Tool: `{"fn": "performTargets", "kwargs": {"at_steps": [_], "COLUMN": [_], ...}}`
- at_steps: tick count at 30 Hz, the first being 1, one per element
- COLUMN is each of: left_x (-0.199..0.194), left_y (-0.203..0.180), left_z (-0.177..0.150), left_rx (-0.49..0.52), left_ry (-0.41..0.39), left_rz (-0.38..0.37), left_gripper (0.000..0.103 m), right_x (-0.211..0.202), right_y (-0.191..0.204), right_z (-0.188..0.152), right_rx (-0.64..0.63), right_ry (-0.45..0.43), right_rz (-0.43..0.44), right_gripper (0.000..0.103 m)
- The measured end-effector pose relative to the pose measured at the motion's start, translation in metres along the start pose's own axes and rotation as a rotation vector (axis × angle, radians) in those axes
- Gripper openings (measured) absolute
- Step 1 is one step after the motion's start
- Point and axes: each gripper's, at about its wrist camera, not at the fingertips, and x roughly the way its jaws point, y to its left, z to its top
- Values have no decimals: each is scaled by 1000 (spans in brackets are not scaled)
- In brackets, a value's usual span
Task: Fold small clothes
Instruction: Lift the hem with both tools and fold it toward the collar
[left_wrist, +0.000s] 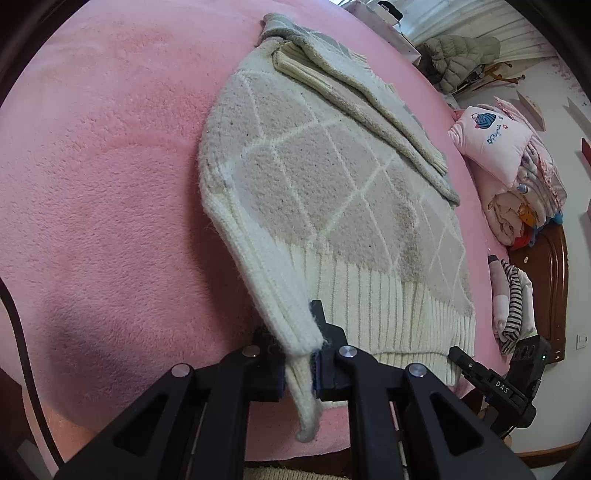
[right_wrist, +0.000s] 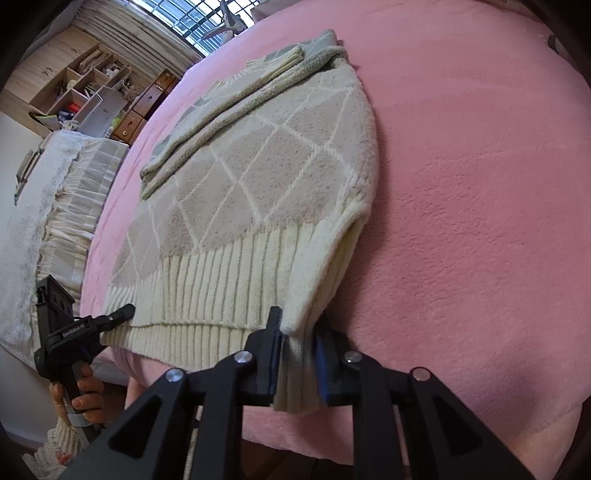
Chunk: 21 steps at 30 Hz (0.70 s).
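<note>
Left wrist view: left tongs (left_wrist: 300, 363) clenched on sweater (left_wrist: 332, 192) hem corner, right tongs (right_wrist: 297, 363) gripping the opposite corner, sweater flat on pink bed (left_wrist: 110, 166). Best lifted evenly, hem kept taut, carried toward collar.

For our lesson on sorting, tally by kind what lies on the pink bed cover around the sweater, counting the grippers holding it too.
Knitted sweater: 1
Grippers clamped on its ribbed hem, left gripper and right gripper: 2
Pink bed cover: 1
Pink printed pillow: 1
Total: 5
</note>
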Motion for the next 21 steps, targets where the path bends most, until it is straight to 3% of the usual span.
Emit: {"fn": "performTargets", "kwargs": {"at_steps": [6, 9, 10, 16, 19, 21], "left_x": [-2, -8, -10, -25, -22, -24], "left_y": [1, -3, -5, -19, -18, -16], "left_z": [-2, -3, -2, 5, 8, 9], "left_rx": [-11, 0, 10, 64, 46, 12], "left_ry": [-18, -50, -58, -95, -76, -80], "left_rz": [9, 34, 43, 72, 103, 85], "left_gripper": [9, 7, 7, 6, 6, 6], "right_x": [6, 6, 5, -17, -27, -34], "right_y": [-10, -7, -5, 6, 10, 11], "right_z": [4, 4, 4, 9, 14, 18], "right_rx": [75, 52, 37, -9, -16, -11], "right_ry": [15, 10, 3, -63, -87, -100], "right_rz": [51, 44, 46, 68, 91, 111], "right_gripper": [19, 17, 11, 9, 9, 8]}}
